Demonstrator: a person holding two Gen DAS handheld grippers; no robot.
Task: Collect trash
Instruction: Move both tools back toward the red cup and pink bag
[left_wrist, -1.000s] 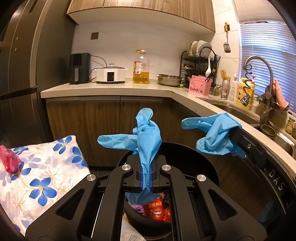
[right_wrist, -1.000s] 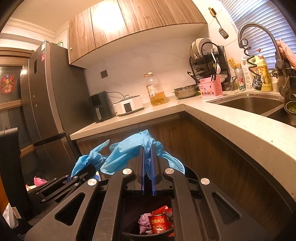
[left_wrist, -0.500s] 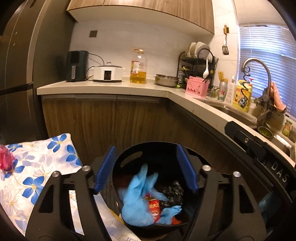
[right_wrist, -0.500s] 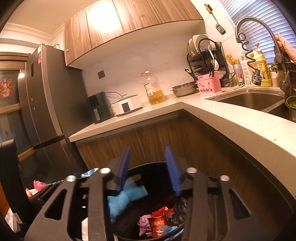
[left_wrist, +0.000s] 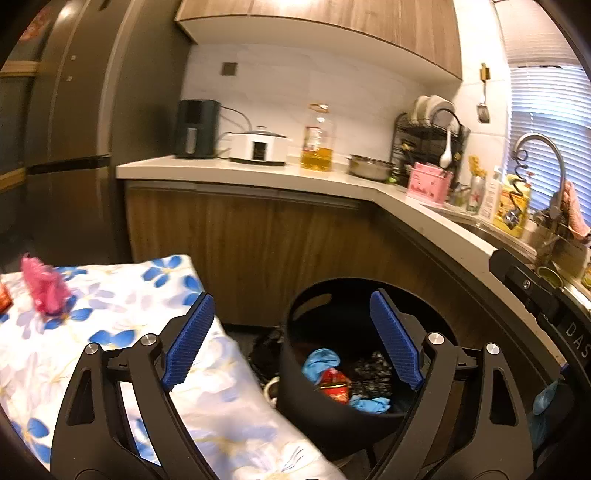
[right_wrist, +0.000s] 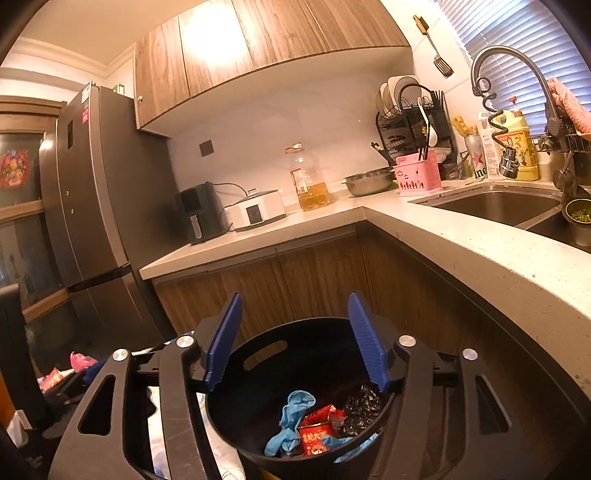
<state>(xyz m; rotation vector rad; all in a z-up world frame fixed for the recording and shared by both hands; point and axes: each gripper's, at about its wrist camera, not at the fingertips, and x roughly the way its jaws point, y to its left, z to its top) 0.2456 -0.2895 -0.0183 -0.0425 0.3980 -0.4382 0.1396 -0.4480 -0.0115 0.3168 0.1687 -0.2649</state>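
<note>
A black round trash bin (left_wrist: 295, 380) (right_wrist: 236, 432) stands on the floor by the wooden cabinets. Inside it lie two blue rubber gloves (left_wrist: 320, 363) (right_wrist: 291, 419), a red wrapper (left_wrist: 334, 384) (right_wrist: 314, 437) and black crumpled trash (right_wrist: 360, 408). My left gripper (left_wrist: 293, 341) hovers at the bin's left rim, jaws opening wide, nothing between them. My right gripper (right_wrist: 293, 341) hangs above the bin, jaws also opening and empty. A pink crumpled bag (left_wrist: 44, 284) (right_wrist: 79, 360) rests on the floral cloth (left_wrist: 110, 332) to the left.
The white countertop (right_wrist: 424, 229) wraps around the corner, carrying an air fryer (left_wrist: 195, 129), a cooker, an oil bottle (left_wrist: 317, 142), a dish rack and a sink (right_wrist: 498, 203). A dark fridge (right_wrist: 92, 192) stands at the left. A red scrap (left_wrist: 3, 295) lies near the pink bag.
Both grippers opened and let go of their blue gloves, which dropped into the bin. The left gripper has shifted left, so the floral cloth fills more of its view.
</note>
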